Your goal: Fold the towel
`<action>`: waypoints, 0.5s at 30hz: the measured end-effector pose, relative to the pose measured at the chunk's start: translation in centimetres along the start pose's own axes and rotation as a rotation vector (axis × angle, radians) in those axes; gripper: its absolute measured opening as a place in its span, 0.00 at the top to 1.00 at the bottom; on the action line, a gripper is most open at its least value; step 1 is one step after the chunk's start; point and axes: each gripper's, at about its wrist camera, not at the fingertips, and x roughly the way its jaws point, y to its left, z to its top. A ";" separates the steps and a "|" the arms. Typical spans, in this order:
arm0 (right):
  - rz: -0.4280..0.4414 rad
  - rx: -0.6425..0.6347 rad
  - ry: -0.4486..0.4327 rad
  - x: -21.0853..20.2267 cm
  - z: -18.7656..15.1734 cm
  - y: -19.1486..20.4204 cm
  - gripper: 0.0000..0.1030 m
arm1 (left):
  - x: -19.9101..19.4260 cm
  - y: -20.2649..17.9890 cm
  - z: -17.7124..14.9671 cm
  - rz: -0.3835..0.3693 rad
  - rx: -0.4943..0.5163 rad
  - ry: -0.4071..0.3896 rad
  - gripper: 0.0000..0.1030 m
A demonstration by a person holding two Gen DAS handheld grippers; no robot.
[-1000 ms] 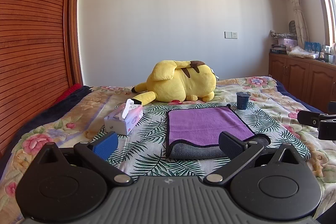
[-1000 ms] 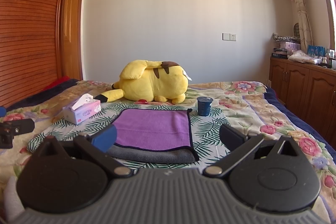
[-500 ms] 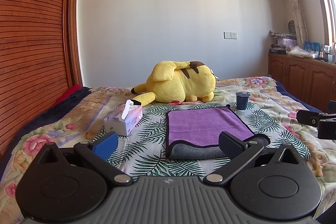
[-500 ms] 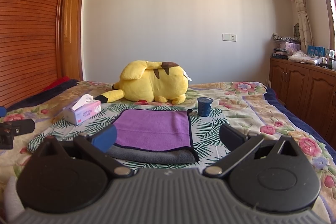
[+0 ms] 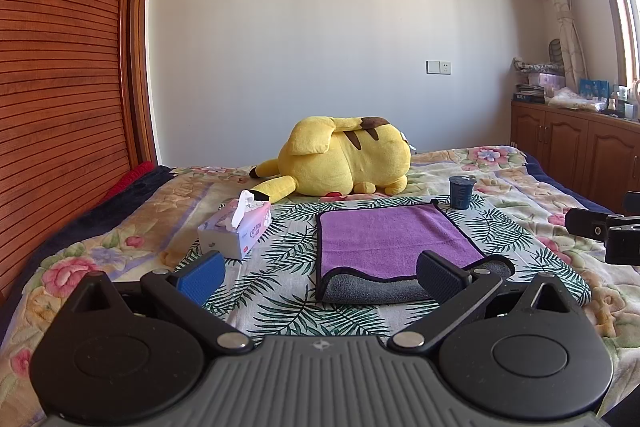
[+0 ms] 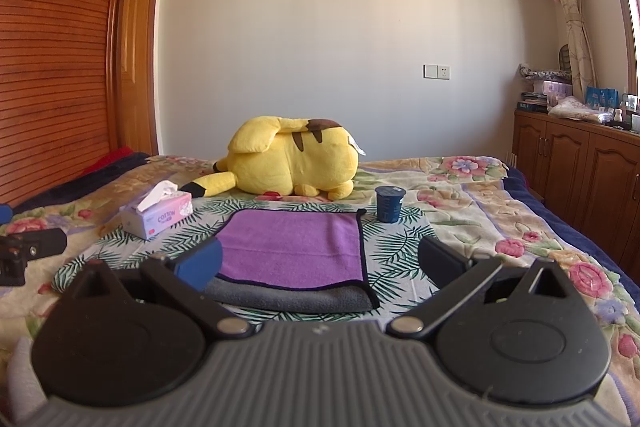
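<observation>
A purple towel [image 5: 388, 239] with a grey underside lies folded flat on the leaf-patterned cloth on the bed; it also shows in the right wrist view [image 6: 294, 247]. The grey layer sticks out at its near edge. My left gripper [image 5: 318, 273] is open and empty, hovering just short of the towel's near edge. My right gripper [image 6: 320, 263] is open and empty, also just short of the near edge. Each gripper shows at the side of the other's view: the right one [image 5: 604, 231], the left one [image 6: 24, 255].
A tissue box [image 5: 236, 231] stands left of the towel. A dark blue cup [image 5: 461, 191] stands at its far right corner. A yellow plush toy [image 5: 344, 161] lies behind. A wooden wardrobe is at the left, cabinets [image 6: 580, 183] at the right.
</observation>
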 end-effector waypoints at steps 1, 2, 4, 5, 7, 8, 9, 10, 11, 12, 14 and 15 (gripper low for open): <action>0.000 0.000 0.000 0.0 0.0 0.0 0.00 | 0.0 0.0 0.0 0.000 0.000 0.000 0.18; 0.000 0.001 0.000 0.0 0.0 0.0 0.00 | 0.0 0.0 0.0 0.000 0.000 0.000 0.18; -0.001 0.000 0.000 0.0 0.0 0.0 0.00 | 0.0 0.0 0.0 0.000 -0.001 -0.001 0.18; 0.000 -0.001 0.000 0.0 0.0 0.0 0.00 | 0.0 0.0 0.0 0.000 0.000 -0.001 0.18; 0.001 -0.003 0.001 0.0 0.1 0.0 0.00 | 0.0 0.0 0.0 0.000 0.001 -0.001 0.18; 0.000 -0.004 0.002 -0.1 0.2 0.1 0.00 | 0.0 0.0 0.0 0.000 0.000 0.000 0.18; 0.000 -0.004 0.002 -0.1 0.2 0.1 0.00 | 0.0 -0.1 0.0 0.001 0.000 -0.001 0.18; 0.000 -0.002 0.002 -0.1 0.2 0.1 0.00 | 0.0 -0.1 0.0 0.001 0.000 -0.001 0.18; 0.000 -0.001 0.002 -0.1 0.2 0.1 0.00 | 0.0 0.0 0.0 0.001 0.000 0.000 0.18; -0.001 -0.001 0.002 -0.1 0.2 0.1 0.00 | 0.0 -0.1 0.0 0.001 0.000 0.000 0.18; -0.001 -0.001 0.003 -0.1 0.1 0.1 0.00 | 0.0 -0.1 0.0 0.001 0.001 0.000 0.18; -0.001 -0.001 0.003 -0.1 0.1 0.1 0.00 | 0.0 -0.1 0.0 0.001 0.001 0.000 0.18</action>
